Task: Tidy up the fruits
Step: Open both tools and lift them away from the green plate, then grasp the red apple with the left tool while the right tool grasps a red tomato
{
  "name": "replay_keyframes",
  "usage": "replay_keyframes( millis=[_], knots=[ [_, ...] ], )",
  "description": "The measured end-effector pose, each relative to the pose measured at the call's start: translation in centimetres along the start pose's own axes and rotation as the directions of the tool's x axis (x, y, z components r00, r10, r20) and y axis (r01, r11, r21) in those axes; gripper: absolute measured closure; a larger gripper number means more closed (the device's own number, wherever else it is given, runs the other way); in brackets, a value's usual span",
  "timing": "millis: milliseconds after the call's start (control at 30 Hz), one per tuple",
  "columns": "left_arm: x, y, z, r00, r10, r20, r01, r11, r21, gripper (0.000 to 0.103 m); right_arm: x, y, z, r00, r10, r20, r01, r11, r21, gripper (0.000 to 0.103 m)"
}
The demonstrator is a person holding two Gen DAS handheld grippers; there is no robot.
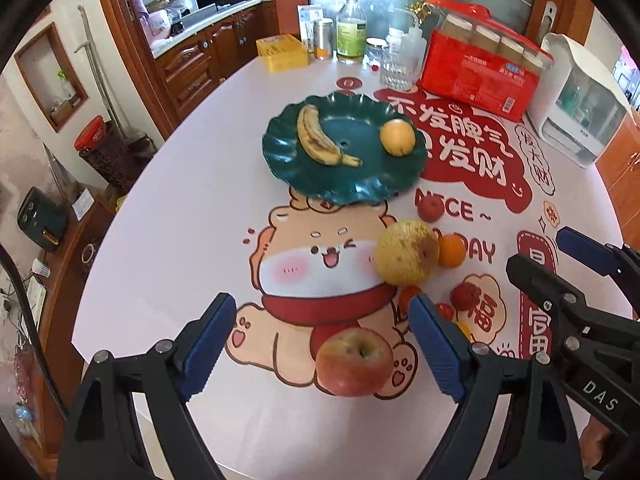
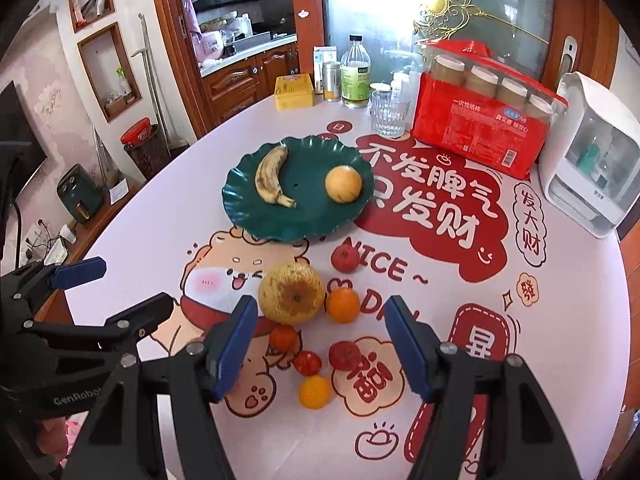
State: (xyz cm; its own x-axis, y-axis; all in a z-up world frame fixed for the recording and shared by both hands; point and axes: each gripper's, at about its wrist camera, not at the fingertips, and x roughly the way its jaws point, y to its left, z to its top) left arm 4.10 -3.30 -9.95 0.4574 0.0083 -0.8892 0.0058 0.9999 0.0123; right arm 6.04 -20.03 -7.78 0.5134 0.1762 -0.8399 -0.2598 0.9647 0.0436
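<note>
A dark green scalloped plate (image 1: 288,160) (image 2: 240,208) holds a spotted banana (image 1: 316,136) (image 2: 270,180) and a yellow-orange round fruit (image 1: 397,137) (image 2: 343,184). My left gripper (image 1: 320,306) (image 2: 132,284) is open above a red apple (image 1: 354,360), which lies between its blue pads, apart from both. A big yellow pear (image 1: 406,252) (image 2: 291,299), an orange (image 1: 452,252) (image 2: 343,305) and a small red fruit (image 1: 429,208) (image 2: 345,258) lie on the table. My right gripper (image 2: 320,304) (image 1: 540,250) stands open above several small fruits: a tangerine (image 2: 283,337), a tomato (image 2: 307,362), a red fruit (image 2: 344,355) and a yellow one (image 2: 315,391).
The round table has a printed cartoon cloth (image 1: 180,240). At its far side stand a red pack of paper cups (image 1: 480,72), a clear glass (image 1: 396,68), a bottle (image 1: 351,28), a yellow box (image 1: 282,54) and a white appliance (image 1: 580,100). The table edge curves along the left.
</note>
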Motion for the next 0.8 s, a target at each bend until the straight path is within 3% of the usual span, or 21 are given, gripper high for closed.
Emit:
replay_keyframes(
  millis=[133,800],
  knots=[
    [0.5,-0.3,-0.5,1.000,0.009,-0.014,-0.009,1.000,0.010,0.025,0.3,-0.1,-0.7,1.000,0.005,-0.014,-0.005,1.000,0.002,0.037],
    [5.2,0.4,-3.5,0.983,-0.039,-0.179,0.032,0.999,-0.042,0.025,3.0,-1.8,-4.9,0.993,-0.008,-0.116,0.011,1.000,0.027,0.037]
  ],
)
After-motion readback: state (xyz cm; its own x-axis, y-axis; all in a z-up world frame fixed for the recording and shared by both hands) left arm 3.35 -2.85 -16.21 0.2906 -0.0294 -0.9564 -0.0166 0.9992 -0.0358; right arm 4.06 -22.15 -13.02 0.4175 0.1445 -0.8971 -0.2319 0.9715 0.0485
